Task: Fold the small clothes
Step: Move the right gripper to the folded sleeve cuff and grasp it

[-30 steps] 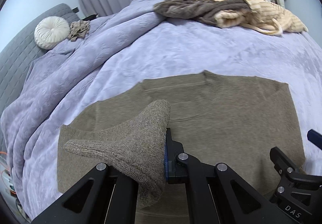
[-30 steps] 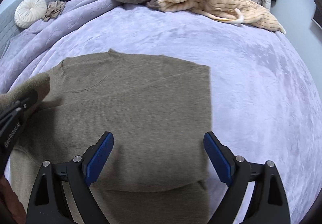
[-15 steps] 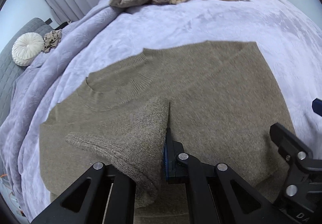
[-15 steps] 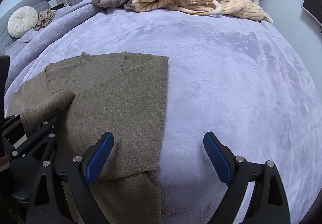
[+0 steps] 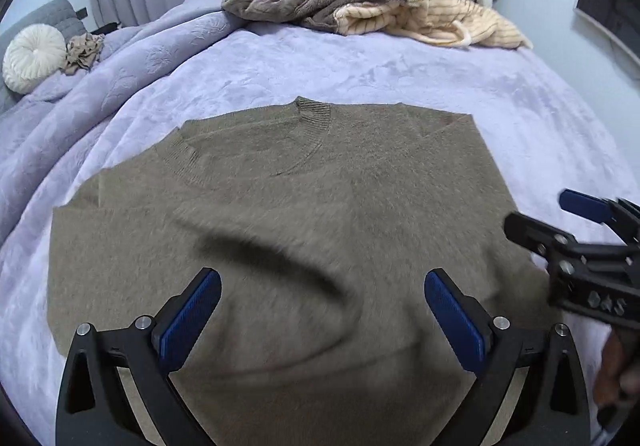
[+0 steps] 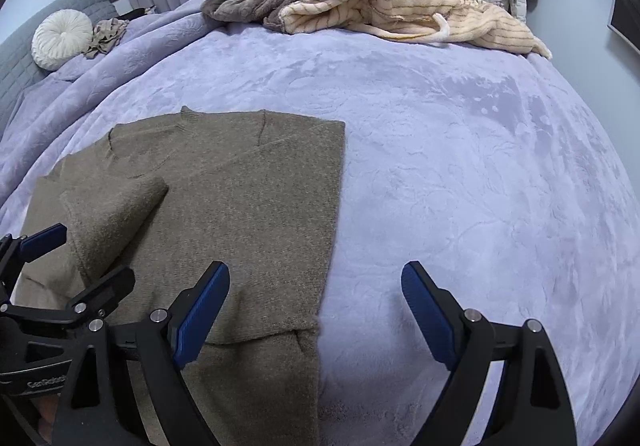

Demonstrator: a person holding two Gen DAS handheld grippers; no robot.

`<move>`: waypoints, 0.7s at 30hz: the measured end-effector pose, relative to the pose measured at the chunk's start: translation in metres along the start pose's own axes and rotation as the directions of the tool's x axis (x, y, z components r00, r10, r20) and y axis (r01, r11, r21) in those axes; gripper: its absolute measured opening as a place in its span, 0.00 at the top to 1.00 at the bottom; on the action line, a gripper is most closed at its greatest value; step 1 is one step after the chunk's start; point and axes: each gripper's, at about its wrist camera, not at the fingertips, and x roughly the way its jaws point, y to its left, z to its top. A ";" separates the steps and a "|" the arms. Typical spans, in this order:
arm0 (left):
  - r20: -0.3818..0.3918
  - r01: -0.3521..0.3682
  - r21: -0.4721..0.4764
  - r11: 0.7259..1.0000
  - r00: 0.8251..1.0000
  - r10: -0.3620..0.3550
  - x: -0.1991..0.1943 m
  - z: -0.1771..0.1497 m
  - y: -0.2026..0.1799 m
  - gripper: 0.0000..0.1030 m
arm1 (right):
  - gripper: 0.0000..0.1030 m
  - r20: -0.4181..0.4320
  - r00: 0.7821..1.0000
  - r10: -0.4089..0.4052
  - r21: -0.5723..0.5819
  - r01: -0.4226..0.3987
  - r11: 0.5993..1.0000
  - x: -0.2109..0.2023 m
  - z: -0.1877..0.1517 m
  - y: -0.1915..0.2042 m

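Folding the brown sweater (image 5: pixel 320 213), we are working mid-task: it is lying flat on the bed (image 6: pixel 460 165) near its front edge, both sleeves already turned in. We are holding the left gripper (image 5: pixel 322 314) and right gripper (image 6: pixel 316 306) above it, jaws apart and empty. Next, we judge, comes gripping the hem corners and folding toward the collar.

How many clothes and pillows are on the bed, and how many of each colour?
Olive-brown sweater: 1
Grey-brown fuzzy garment: 1
Cream striped garment: 1
Small tan crumpled cloth: 1
White round pillow: 1
Total: 5 things on the lavender blanket.
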 end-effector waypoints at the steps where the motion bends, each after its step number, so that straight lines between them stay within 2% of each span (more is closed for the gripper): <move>1: 0.011 0.021 -0.006 1.000 1.000 -0.021 -0.007 -0.005 0.009 0.01 | 0.12 0.008 1.000 0.007 -0.015 -0.006 1.000 -0.003 0.001 0.006; 4: 0.041 0.069 -0.054 0.996 0.997 -0.066 -0.029 -0.019 0.044 0.01 | 0.12 0.038 0.998 0.053 -0.086 -0.050 0.995 -0.012 0.004 0.030; 5: 0.047 0.064 -0.084 0.994 0.997 -0.061 -0.034 -0.023 0.060 0.01 | 0.12 0.044 0.996 0.073 -0.117 -0.067 0.991 -0.014 0.005 0.040; 7: 0.039 0.006 -0.136 0.991 0.999 -0.001 -0.034 -0.026 0.085 0.01 | 0.12 0.050 0.992 0.113 -0.198 -0.101 0.975 -0.016 0.007 0.071; 9: 0.007 -0.063 -0.201 0.978 0.998 0.066 -0.027 -0.026 0.112 0.01 | 0.12 0.059 0.990 0.126 -0.269 -0.106 0.957 -0.015 0.009 0.102; 11: -0.018 -0.102 -0.259 0.960 0.995 0.101 -0.020 -0.027 0.133 0.01 | 0.12 0.060 0.988 0.140 -0.323 -0.114 0.940 -0.010 0.013 0.133; 14: -0.067 -0.166 -0.284 0.944 0.986 0.154 -0.006 -0.028 0.148 0.01 | 0.12 0.008 0.986 0.165 -0.343 -0.152 0.927 0.011 0.021 0.166; 16: -0.101 -0.200 -0.286 0.937 0.979 0.178 0.005 -0.029 0.149 0.01 | 0.13 -0.015 0.990 0.138 -0.357 -0.135 0.924 0.028 0.025 0.181; 17: -0.116 -0.205 -0.282 0.937 0.977 0.179 0.011 -0.030 0.147 0.01 | 0.26 -0.019 0.992 0.125 -0.359 -0.123 0.925 0.035 0.026 0.182; 18: -0.124 -0.212 -0.276 0.938 0.975 0.184 0.013 -0.032 0.146 0.01 | 0.69 -0.044 0.994 0.104 -0.346 -0.113 0.931 0.045 0.028 0.177; 19: -0.123 -0.219 -0.265 0.939 0.974 0.193 0.013 -0.033 0.143 0.01 | 0.94 -0.088 0.990 0.108 -0.297 -0.130 0.946 0.052 0.030 0.165; 21: -0.103 -0.203 -0.240 0.949 0.978 0.183 0.010 -0.035 0.134 0.01 | 0.93 -0.063 0.983 0.172 -0.184 -0.180 0.966 0.047 0.028 0.137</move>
